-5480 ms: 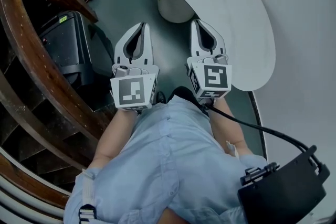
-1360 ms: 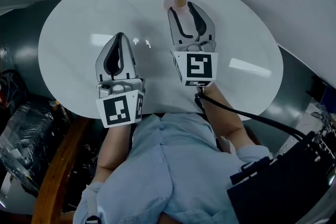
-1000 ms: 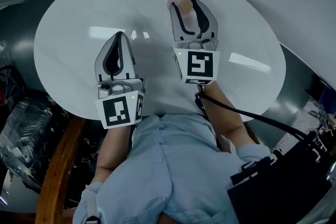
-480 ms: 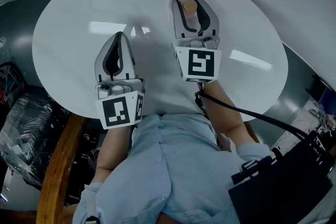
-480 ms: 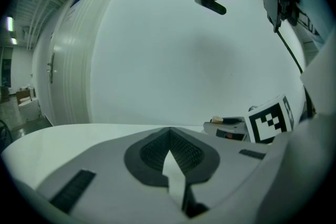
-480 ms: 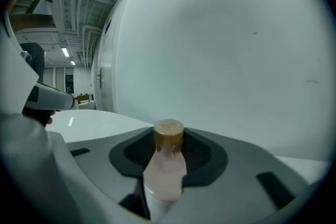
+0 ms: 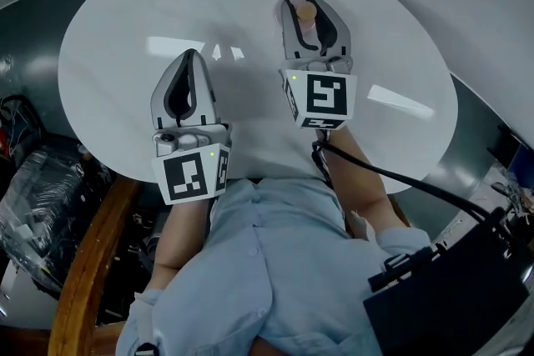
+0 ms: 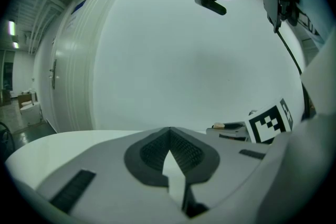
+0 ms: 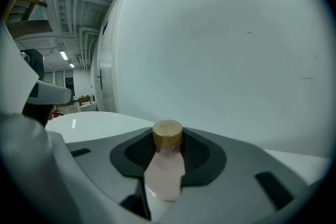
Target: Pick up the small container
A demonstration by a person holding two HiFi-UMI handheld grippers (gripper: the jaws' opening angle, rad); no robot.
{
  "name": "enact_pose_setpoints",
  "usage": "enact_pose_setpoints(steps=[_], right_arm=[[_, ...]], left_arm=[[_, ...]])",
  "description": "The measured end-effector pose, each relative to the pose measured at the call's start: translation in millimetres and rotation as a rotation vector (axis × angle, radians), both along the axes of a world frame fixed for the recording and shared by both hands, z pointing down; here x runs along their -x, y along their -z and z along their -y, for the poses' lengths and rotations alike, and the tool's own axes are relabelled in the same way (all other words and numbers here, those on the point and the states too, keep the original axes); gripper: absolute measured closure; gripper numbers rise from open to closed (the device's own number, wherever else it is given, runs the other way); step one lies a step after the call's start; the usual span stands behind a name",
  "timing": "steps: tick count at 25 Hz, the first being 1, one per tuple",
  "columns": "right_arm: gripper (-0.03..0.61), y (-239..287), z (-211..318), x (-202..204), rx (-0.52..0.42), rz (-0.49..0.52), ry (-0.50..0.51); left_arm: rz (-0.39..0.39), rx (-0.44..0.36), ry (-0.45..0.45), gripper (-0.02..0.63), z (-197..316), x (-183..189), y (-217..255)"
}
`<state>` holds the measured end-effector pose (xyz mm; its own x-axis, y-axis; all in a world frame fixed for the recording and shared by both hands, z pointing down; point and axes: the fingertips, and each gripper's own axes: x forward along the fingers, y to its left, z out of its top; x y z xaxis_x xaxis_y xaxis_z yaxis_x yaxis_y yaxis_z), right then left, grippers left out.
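The small container (image 9: 167, 168), a pale pink bottle with a tan cap, stands upright on the round white table (image 7: 117, 21), on its far side from the person. The right gripper (image 7: 301, 2) sits around it, jaws just closed in, and in the right gripper view the dark pads press against both sides of the bottle below the cap. The left gripper (image 7: 190, 56) hovers over the table well to the left (its jaws are brought together at the tip, with nothing between them).
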<state>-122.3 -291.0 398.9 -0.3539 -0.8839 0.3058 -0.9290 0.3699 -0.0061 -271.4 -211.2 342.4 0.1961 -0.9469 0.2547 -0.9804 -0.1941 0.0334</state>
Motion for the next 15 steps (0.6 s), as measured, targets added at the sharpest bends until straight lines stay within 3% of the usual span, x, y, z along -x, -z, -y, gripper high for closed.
enact_pose_setpoints(steps=[15], right_arm=[[0.454,27.1,-5.6,-29.4,-0.098,0.086,0.06]], left_arm=[[0.031,-0.1,-0.017,0.615,15.8,-45.3,-6.3]])
